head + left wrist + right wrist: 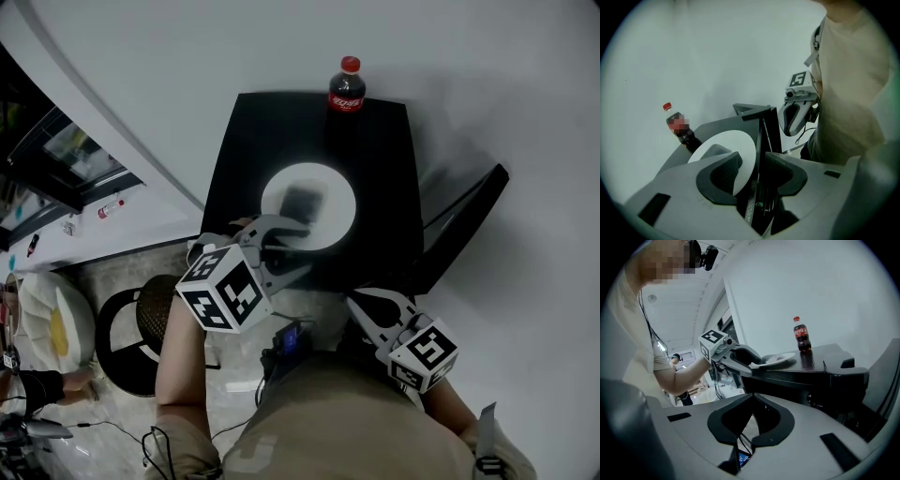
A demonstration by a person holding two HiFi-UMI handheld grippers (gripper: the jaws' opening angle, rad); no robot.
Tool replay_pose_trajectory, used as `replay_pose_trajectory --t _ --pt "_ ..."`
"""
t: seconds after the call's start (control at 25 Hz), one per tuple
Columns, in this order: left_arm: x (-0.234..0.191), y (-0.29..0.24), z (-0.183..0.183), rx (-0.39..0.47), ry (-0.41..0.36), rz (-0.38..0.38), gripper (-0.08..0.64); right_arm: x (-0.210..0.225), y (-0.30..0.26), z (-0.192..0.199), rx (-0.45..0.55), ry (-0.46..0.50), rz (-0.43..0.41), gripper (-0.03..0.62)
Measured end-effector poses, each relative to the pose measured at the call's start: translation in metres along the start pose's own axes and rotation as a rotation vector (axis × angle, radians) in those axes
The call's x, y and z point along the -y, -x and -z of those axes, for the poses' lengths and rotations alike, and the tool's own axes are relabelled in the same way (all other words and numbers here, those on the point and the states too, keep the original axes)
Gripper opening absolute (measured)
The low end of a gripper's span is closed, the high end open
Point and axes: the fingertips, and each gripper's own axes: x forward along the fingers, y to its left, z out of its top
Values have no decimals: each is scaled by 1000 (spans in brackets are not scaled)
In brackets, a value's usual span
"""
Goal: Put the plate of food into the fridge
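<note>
A white plate (339,184) with a dark piece of food (302,202) lies on the black fridge top (380,141). My left gripper (302,246) is at the plate's near rim, and its jaws straddle that rim, one above and one below. In the left gripper view the plate (726,140) edge runs between the pads of the left gripper (752,171), with a dark gap beside it. From the right gripper view, the left gripper (752,364) meets the plate (780,358) at table height. My right gripper (361,302) hangs back near my body, shut and empty.
A cola bottle (346,86) stands at the far edge of the black top. A black door-like panel (464,220) juts out on the right. A round black stool (141,328) and cables lie on the floor at left. White wall behind.
</note>
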Motion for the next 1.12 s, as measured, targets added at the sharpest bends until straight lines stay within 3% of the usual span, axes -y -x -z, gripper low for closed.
replay_pose_trajectory --t 0.2,0.52,0.68,0.8,0.96,1.0,1.04,1.12 --pt "-9 -5 6 -84 -57 -60 160 0 -1 -1 5 -9 3 21" --pt "-7 -4 5 -67 -51 -85 124 3 -3 -1 2 -31 4 21" --pt "2 4 6 -46 -57 -71 121 1 -4 -7 24 -95 -21 21" --pt "13 13 6 -14 -60 -49 121 6 -5 -16 70 -223 -42 23" --pt "22 20 4 42 -48 -26 110 14 -8 -37 177 -526 -134 26" --pt "23 21 4 56 -44 -24 107 17 -10 -41 195 -591 -154 50" --pt "25 22 3 69 -42 -24 107 19 -12 -44 204 -642 -169 116" --pt "27 24 2 90 -42 -25 107 23 -18 -47 206 -707 -176 155"
